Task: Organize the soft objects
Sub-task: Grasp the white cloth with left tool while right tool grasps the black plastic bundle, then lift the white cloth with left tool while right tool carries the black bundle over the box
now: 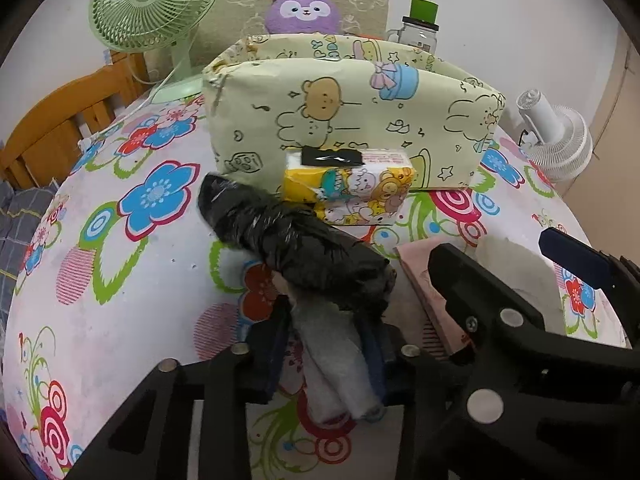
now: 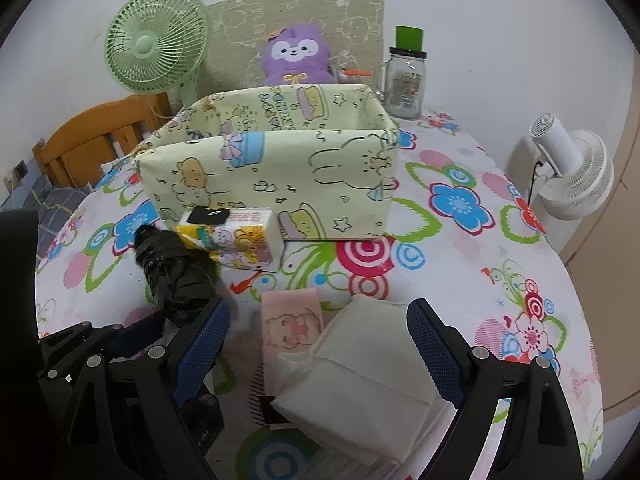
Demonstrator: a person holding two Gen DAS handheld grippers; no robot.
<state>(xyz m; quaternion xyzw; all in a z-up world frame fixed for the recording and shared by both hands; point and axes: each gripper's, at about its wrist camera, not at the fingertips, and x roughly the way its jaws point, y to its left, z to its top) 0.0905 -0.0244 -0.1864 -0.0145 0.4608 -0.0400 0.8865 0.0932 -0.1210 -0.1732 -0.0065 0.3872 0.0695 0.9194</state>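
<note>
My left gripper (image 1: 332,344) is shut on a roll of black plastic bags (image 1: 288,244) with a grey cloth end, held just above the table; the roll also shows in the right wrist view (image 2: 176,276). A yellow cartoon tissue pack (image 1: 352,184) leans against the front of the pale green cartoon-print box (image 1: 360,108), whose open top shows in the right wrist view (image 2: 280,148). My right gripper (image 2: 320,344) is open around a white soft pack (image 2: 360,376) lying on a pink tissue pack (image 2: 292,320). The right gripper also shows in the left wrist view (image 1: 516,264).
The table has a floral cloth (image 2: 460,272). Behind the box stand a purple plush toy (image 2: 296,56), a glass jar with a green lid (image 2: 404,80) and a green fan (image 2: 156,44). A white fan (image 2: 572,168) is at the right, a wooden chair (image 2: 92,140) at the left.
</note>
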